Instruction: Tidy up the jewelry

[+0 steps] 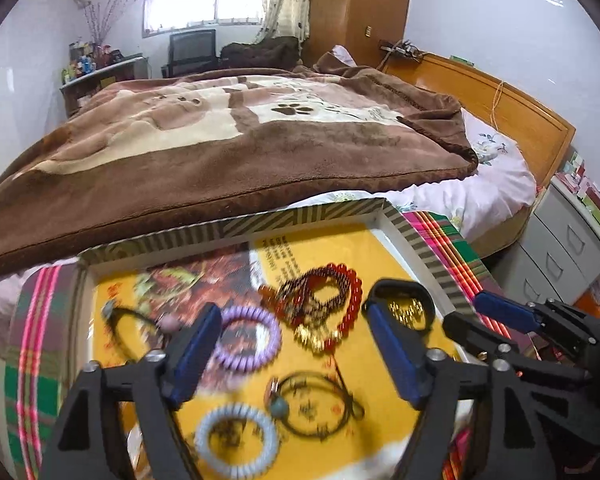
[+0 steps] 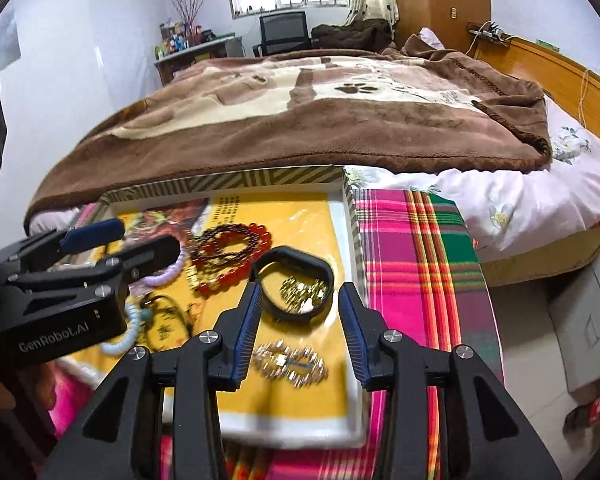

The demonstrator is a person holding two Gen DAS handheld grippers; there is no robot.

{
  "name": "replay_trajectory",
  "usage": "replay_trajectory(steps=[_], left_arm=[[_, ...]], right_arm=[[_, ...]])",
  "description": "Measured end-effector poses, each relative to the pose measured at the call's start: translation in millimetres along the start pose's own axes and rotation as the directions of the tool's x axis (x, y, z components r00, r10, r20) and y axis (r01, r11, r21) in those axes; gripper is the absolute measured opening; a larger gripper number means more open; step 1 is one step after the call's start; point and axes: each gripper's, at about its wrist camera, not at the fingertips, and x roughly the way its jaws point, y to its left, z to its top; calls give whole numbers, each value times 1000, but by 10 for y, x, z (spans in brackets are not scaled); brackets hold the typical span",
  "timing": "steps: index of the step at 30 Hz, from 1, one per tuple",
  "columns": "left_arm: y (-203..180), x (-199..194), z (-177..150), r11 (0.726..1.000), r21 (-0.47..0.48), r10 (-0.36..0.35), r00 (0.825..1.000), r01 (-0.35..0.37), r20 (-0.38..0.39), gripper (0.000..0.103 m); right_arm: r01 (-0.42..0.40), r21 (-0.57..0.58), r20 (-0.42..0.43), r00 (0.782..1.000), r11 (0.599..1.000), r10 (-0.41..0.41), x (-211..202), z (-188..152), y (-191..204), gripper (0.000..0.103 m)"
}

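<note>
We held the left tongs (image 1: 292, 350) apart and empty above the purple coil bracelet (image 1: 247, 339) and red bead bracelet (image 1: 328, 300) in the shallow tray (image 2: 350, 216), while the right tongs (image 2: 300, 324) stood apart, holding nothing, over the black band (image 2: 294, 280) and the rhinestone bracelet (image 2: 290, 364).
</note>
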Motion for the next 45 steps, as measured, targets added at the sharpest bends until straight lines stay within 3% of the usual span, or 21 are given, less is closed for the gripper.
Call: replay_trajectory(steps=[12, 18, 22, 26, 29, 45], left_arm=[[-114, -858, -601, 996, -28, 91, 993, -89, 73, 88], [-187, -1121, -891, 989, -49, 145, 988, -143, 57, 88], [-207, -1193, -1024, 983, -65, 173, 984, -171, 33, 88], [-191, -1241, -1140, 985, -92, 151, 988, -149, 18, 88], [-205, -1271, -1209, 980, -85, 183, 983, -181, 21, 88], [-175, -1272, -1288, 976, -99, 196, 980, -192, 34, 88]], right_arm=[[-15, 21, 74, 997, 1000, 13, -782, -419, 123, 41], [-8, 14, 99, 995, 1000, 7, -1072, -640, 169, 41], [-9, 15, 106, 994, 1000, 8, -1177, -738, 181, 41], [-7, 14, 103, 995, 1000, 6, -1231, -833, 197, 41], [-8, 14, 100, 995, 1000, 6, -1252, -879, 213, 41], [-10, 15, 86, 996, 1000, 9, -1213, -973, 262, 41]])
